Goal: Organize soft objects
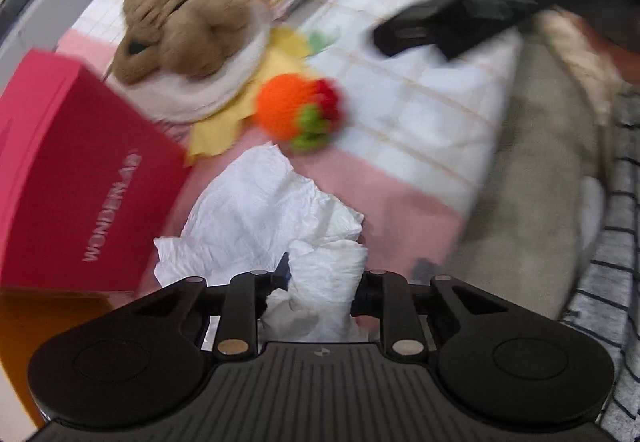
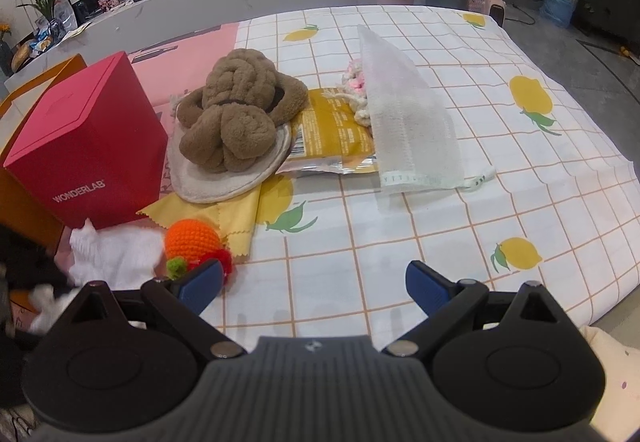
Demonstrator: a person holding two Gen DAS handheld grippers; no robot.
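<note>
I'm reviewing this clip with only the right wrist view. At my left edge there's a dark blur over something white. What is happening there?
Observer: The left tongs are clamped on the white crumpled paper, which bunches up between them.
Operator: Is anything else caught in there?
Observer: No, only paper fills the gap.
Operator: What lies past the table edge on that side?
Observer: Off the edge of the tablecloth there is white fabric with dark stripes.
</note>
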